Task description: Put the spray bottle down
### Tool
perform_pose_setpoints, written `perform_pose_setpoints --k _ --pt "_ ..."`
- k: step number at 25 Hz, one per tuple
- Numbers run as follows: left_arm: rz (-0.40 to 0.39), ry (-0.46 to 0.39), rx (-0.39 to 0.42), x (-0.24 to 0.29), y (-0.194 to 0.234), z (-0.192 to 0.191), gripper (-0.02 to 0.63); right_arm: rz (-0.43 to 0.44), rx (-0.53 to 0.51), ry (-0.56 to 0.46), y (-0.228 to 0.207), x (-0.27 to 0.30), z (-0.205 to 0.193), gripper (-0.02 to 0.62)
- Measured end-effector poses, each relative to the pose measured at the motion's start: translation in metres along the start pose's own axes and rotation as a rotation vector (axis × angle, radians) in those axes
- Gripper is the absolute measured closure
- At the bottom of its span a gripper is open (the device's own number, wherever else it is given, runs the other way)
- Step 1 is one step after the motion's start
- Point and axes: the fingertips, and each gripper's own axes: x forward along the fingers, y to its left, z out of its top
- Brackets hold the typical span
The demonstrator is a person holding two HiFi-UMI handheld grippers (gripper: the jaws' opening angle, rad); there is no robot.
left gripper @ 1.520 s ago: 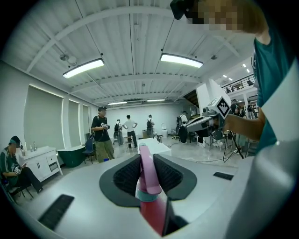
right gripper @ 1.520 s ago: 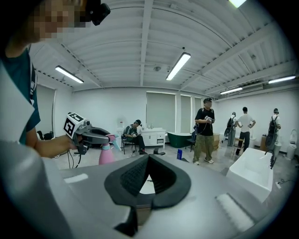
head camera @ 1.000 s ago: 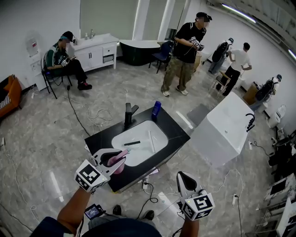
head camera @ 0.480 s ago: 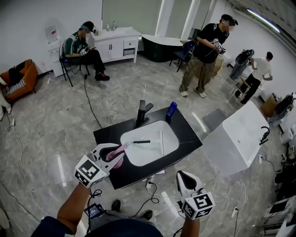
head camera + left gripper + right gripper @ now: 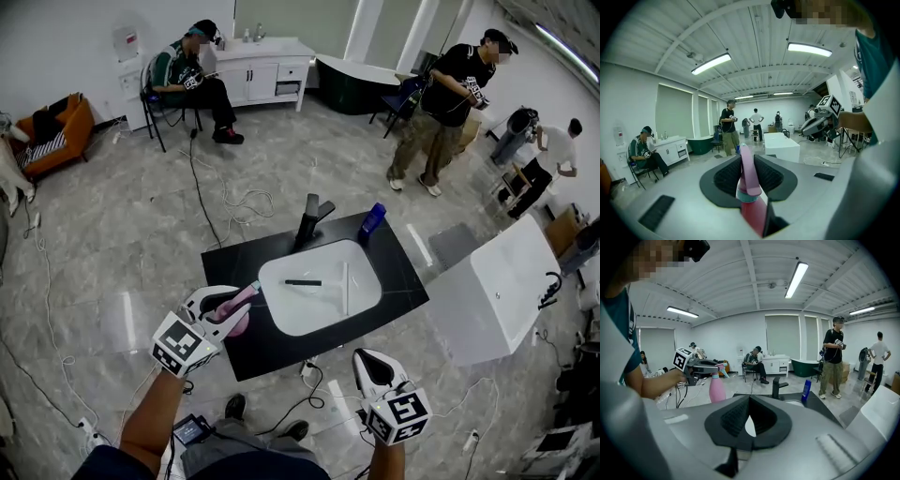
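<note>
My left gripper [image 5: 236, 306] is shut on a pink spray bottle [image 5: 238, 322], held by its neck over the front left corner of the black sink counter [image 5: 398, 274]. In the left gripper view the bottle's pink trigger head [image 5: 749, 174] stands between the dark pads, its body [image 5: 753, 213] below. The right gripper view shows the bottle [image 5: 716, 389] hanging upright from the left gripper [image 5: 704, 367], above the counter's near edge. My right gripper [image 5: 366, 357] hovers in front of the counter, shut and empty; its pads meet at the tip [image 5: 749, 401].
The counter has a white basin [image 5: 361, 305] with a black item [image 5: 302, 282] and a white stick [image 5: 344, 286], a black faucet [image 5: 312, 217] and a blue bottle [image 5: 372, 219]. A white bathtub [image 5: 487, 291] stands right. Cables [image 5: 234, 202] lie on the floor. Several people are around the room.
Both grippers have sunk lower and the counter has slid rightward in the head view. The pink bottle has stayed in the left jaws throughout.
</note>
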Motion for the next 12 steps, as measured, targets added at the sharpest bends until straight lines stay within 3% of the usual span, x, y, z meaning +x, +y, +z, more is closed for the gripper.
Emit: perform_pose_setpoints --k 12 --pt "0.059 0.033 -0.091 0.002 0.039 -0.062 0.517 0.075 0.004 0.084 0.021 0.054 -0.029 0.586"
